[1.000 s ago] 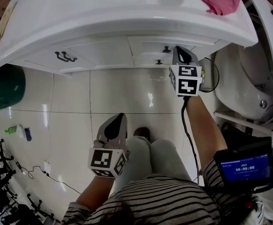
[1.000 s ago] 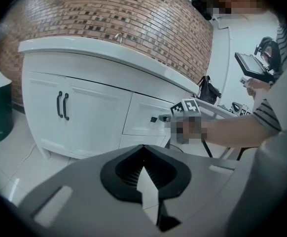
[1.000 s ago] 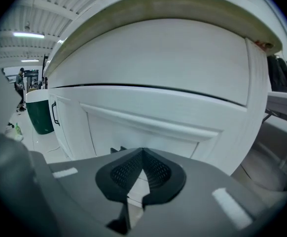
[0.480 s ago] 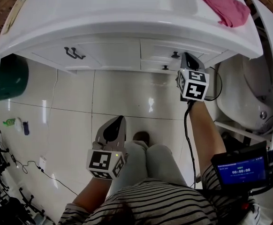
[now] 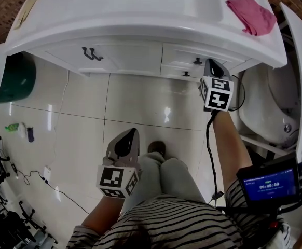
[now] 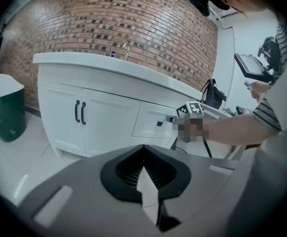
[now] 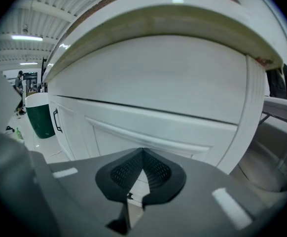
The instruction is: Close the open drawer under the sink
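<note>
Now you are holding the right hand-held gripper, jaws together and empty, close to the drawer just ahead, likely to push it flush; the left hand-held gripper is idling, also closed and empty.

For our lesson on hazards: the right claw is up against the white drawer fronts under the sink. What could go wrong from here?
1. The right claw, shut, sits right of the knob, towards the right end of the drawer front; an off-centre push may skew the drawer front or make the claw slip off it.
2. Its cable hangs loose along the arm and might snag.
</note>
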